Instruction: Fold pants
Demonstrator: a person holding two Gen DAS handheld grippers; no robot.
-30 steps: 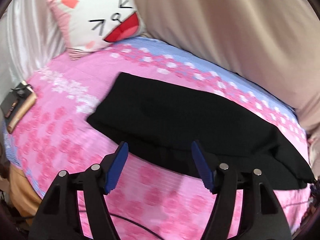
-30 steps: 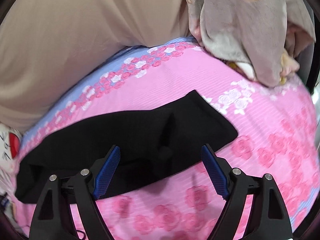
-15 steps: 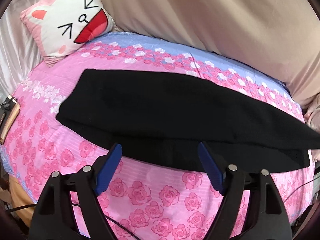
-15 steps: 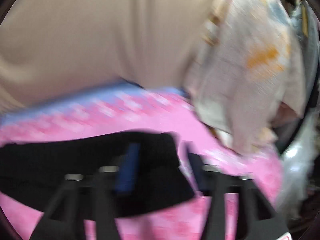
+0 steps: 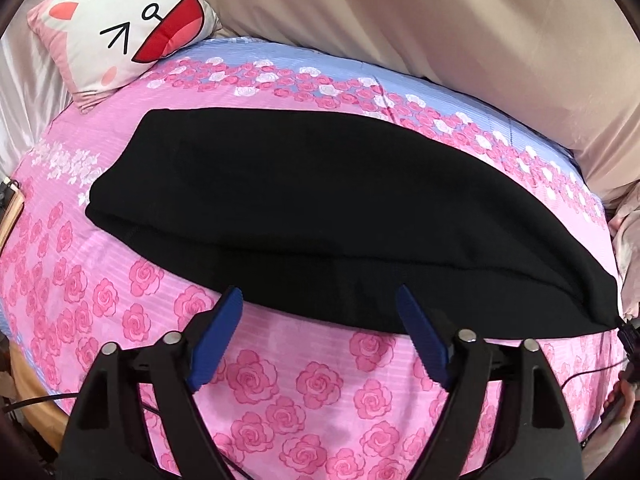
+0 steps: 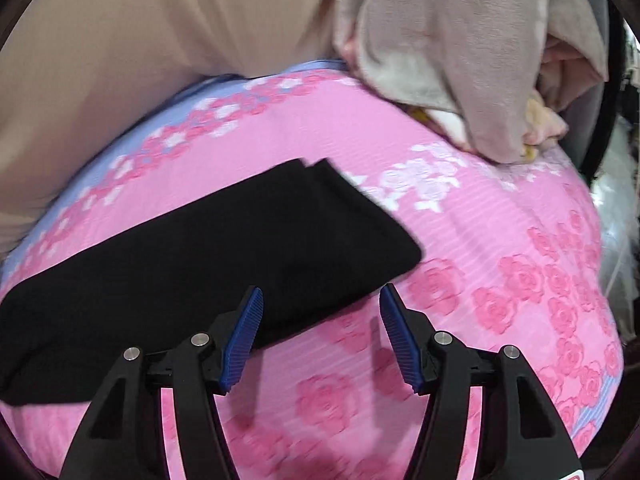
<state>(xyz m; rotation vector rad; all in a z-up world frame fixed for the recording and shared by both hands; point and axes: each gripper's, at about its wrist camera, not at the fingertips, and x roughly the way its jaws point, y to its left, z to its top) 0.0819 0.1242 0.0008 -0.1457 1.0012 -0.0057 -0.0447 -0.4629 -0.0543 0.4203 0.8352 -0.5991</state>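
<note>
Item: black pants, matte, fine-ribbed knit, lying flat on the bed as one long band with one layer over the other along its length; the lower layer's edge shows beneath the upper along the near side. Leg ends sit squared and stacked toward the bed's right end, near the heap of beige and grey cloth.

Change noted: one second ago the band showed ridges and bunching; it now lies smooth. Judged: the lengthwise fold is done and a crosswise fold remains.

Left tool: released, jaws just been opening, nothing between them, poised over the pants' near edge.

Right tool: released, jaws just been closing, nothing pinched; left pad over the near hem, right pad over bare sheet.

Setting: pink rose-print sheet, blue band at the far edge; cartoon-face cushion at the far left corner; beige drape behind.
</note>
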